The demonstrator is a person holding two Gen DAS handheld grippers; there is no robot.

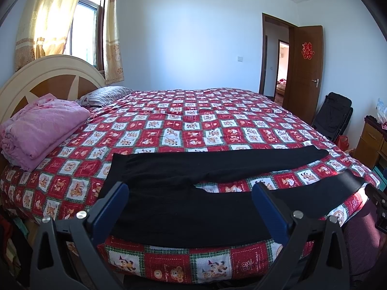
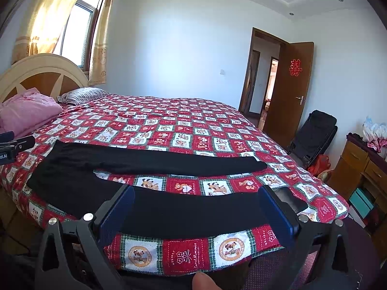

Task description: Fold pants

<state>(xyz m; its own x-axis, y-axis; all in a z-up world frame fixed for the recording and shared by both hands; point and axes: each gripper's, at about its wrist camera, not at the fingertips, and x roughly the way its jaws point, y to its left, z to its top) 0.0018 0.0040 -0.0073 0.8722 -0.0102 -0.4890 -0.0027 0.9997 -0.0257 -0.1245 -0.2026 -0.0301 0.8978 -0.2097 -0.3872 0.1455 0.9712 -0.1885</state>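
While both tools hang just off the near edge of the bed (image 1: 169,263), the black pants (image 1: 193,193) lie flat on the patchwork quilt (image 1: 193,120) along that edge, long axis parallel to it, legs splayed. Waistband sits toward the headboard (image 1: 36,77) end; cuffs point toward the foot corner. Left gripper (image 1: 191,191), fingers spread and empty, faces the seat and waist portion, so it is nearer the waistband. Right gripper (image 2: 196,193), likewise spread and empty, faces the near leg, closer to the cuffs (image 2: 290,200). Judgement: each hand takes its own end.
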